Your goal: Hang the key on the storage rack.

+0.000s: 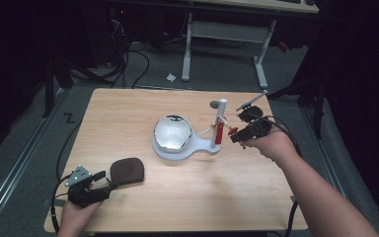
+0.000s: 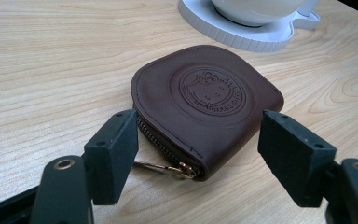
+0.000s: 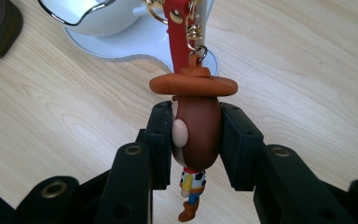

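Note:
A brown leather coin pouch [image 1: 127,170] lies flat near the table's front left, with its zipper and gold pull facing my left gripper [image 1: 104,180]. That gripper [image 2: 199,137] is open, a jaw on either side of the pouch's [image 2: 209,100] near edge, not touching it. A cowboy figure keychain [image 3: 196,133] hangs by a red strap [image 3: 177,37] from the post [image 1: 222,116] of a white stand [image 1: 177,150]. My right gripper [image 3: 196,140] is shut on the figure's head, right of the post [image 1: 235,135].
A shiny bowl [image 1: 172,132] sits on the stand's round base [image 2: 242,35]. A small grey disc [image 1: 214,104] lies on the table behind the post. Beyond the far table edge are a white desk frame [image 1: 224,34] and floor cables.

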The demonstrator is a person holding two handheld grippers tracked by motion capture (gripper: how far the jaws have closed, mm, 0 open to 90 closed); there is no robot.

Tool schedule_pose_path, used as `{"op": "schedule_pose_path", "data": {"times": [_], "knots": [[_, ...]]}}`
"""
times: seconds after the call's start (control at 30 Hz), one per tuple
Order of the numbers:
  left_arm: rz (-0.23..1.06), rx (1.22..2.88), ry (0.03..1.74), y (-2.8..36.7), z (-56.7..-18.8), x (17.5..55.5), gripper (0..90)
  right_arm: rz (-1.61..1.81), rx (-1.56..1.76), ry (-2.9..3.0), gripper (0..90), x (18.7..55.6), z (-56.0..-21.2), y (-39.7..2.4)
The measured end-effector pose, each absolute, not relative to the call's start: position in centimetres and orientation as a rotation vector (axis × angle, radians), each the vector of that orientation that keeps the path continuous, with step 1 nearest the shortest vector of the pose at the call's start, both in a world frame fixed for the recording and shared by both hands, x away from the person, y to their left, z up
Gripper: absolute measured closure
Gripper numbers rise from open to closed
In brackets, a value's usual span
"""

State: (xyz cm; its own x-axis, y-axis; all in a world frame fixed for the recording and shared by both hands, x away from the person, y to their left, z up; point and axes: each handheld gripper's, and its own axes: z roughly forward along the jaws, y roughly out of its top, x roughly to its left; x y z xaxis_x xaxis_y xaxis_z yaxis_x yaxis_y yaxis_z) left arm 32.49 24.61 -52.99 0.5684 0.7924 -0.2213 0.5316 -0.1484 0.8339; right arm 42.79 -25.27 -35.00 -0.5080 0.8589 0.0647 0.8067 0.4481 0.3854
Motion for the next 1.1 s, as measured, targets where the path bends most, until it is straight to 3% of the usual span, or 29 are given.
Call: {"op": "schedule_pose_path", "data": {"times": [0.53, 0.7, 1.1], "knots": [[0.335, 1.829, 1.083, 24.5, -53.1, 32.5, 29.2, 0.736, 1.509, 2.514, 66.3, 43.6, -40.0, -24.9], [0.337, 1.833, 1.081, 24.4, -53.1, 32.5, 29.2, 0.737, 1.5, 2.52, 60.3, 43.5, -41.0, -24.9], [0.336, 1.831, 1.097, 24.2, -53.1, 32.7, 28.7, 0.81, 1.478, 2.43, 52.9, 39.0, -42.6, -27.4]]}}
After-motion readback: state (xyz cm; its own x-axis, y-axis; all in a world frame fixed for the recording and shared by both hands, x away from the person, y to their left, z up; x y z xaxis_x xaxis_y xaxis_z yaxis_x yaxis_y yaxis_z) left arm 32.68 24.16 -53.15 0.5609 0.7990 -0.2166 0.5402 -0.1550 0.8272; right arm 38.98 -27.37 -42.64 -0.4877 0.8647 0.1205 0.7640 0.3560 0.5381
